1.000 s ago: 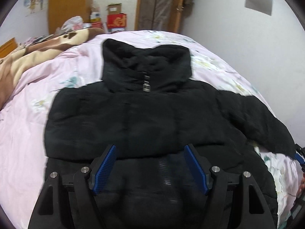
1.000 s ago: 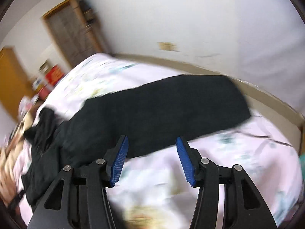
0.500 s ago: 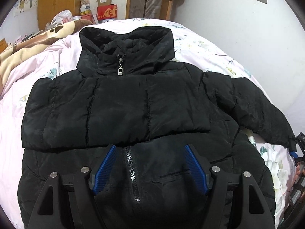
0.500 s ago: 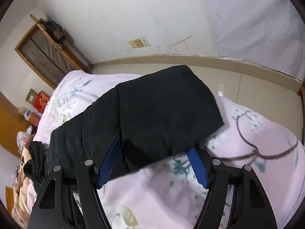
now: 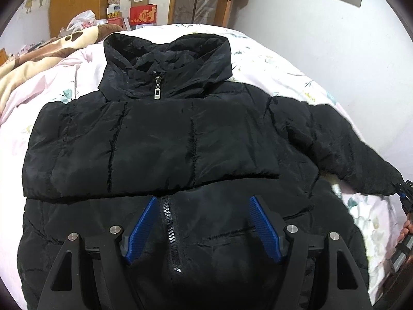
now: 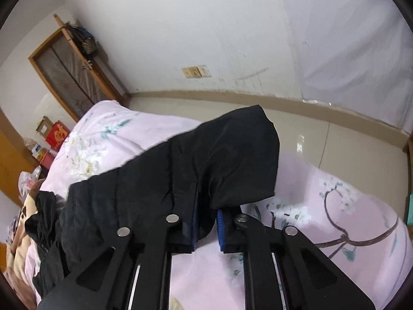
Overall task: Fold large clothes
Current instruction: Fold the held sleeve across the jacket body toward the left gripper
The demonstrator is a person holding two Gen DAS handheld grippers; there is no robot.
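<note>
Pink floral bedding (image 5: 291, 59) fills my left wrist view, with a brown and cream blanket (image 5: 38, 54) bunched at ten o'clock and a red box (image 5: 143, 15) against the far wall near twelve. On that bedding lies the black puffer jacket (image 5: 160, 134), front up, collar (image 5: 165, 59) toward twelve, its zipper pull (image 5: 157, 93) hanging at the neck. One sleeve is folded flat across the chest; the other sleeve (image 5: 343, 149) runs out toward three o'clock. My left gripper (image 5: 204, 222) hangs over the lower front with its jaws wide apart and nothing between the blue pads, the open zipper teeth (image 5: 170, 232) lying just inside the left pad. At the three o'clock edge I catch the right gripper (image 5: 401, 193) at the end of that sleeve (only its tip shows there). In the right wrist view, the right gripper (image 6: 206, 230) has just been closing and now pinches the sleeve's cuff (image 6: 232, 160) between its pads, the cuff lifted off the bedding (image 6: 335, 206). Beyond it lie a pale tiled floor (image 6: 322, 134) and a white wall (image 6: 206, 25).
</note>
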